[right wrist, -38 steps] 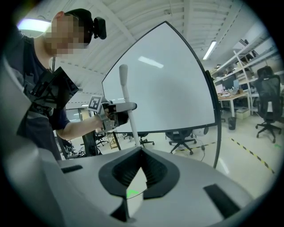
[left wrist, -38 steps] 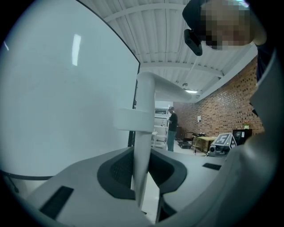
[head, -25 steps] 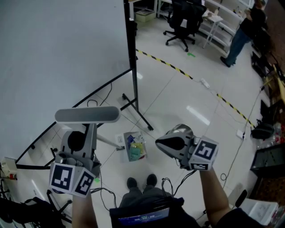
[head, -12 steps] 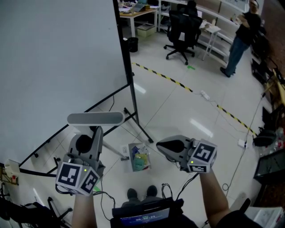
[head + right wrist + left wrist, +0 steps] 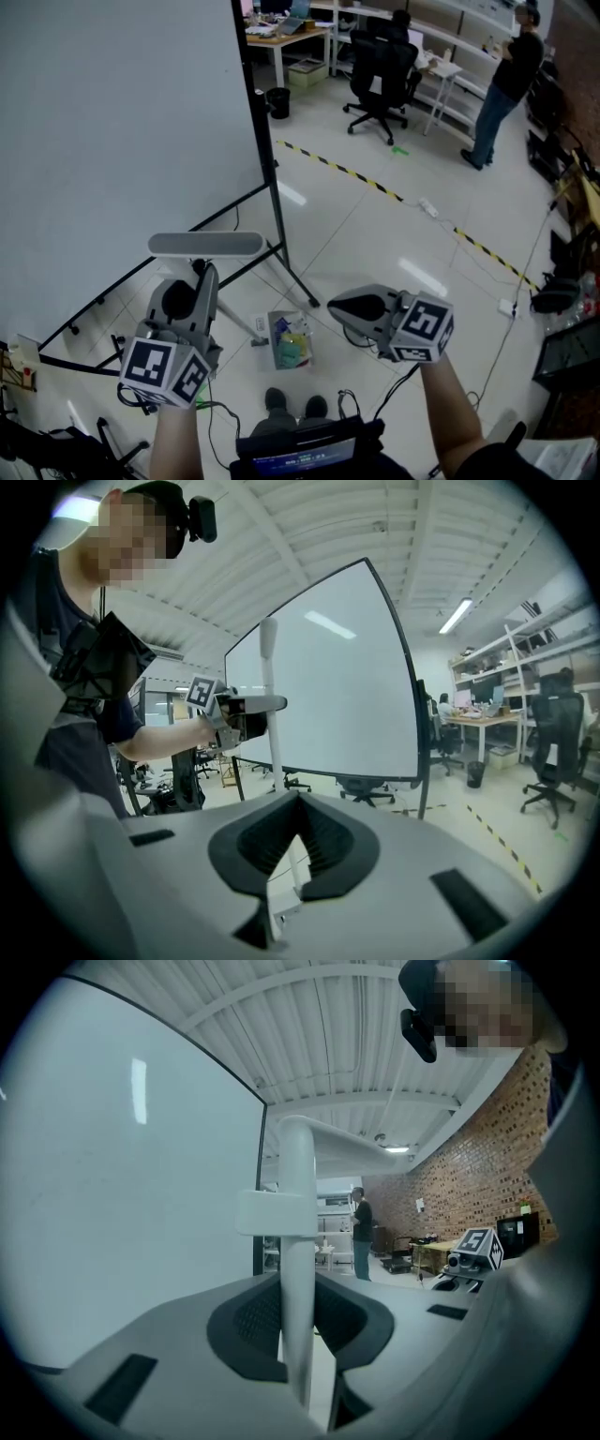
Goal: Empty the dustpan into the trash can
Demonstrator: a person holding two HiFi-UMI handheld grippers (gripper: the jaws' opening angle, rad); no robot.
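Observation:
A long-handled dustpan (image 5: 289, 339) with colourful scraps in it sits low by my feet; I cannot tell whether it touches the floor. Its white pole (image 5: 298, 1269) rises to a grey top grip (image 5: 206, 245). My left gripper (image 5: 184, 302) is shut on that pole, which stands upright between the pads in the left gripper view, where the left gripper (image 5: 300, 1335) points level. My right gripper (image 5: 360, 307) hangs to the right of the pan, shut and holding nothing. In the right gripper view the right gripper (image 5: 294, 847) faces the left gripper (image 5: 246, 714) and the pole (image 5: 272, 686).
A large whiteboard (image 5: 112, 122) on a black wheeled stand (image 5: 281, 234) stands at the left. A small black bin (image 5: 277, 101) sits by a desk far back. Black-and-yellow floor tape (image 5: 375, 187), an office chair (image 5: 380, 70), shelves and a standing person (image 5: 497, 75) lie beyond.
Both grippers have shifted a little across the floor and slightly upward, the dustpan going along with the left one. The head view now takes in more of the room ahead.

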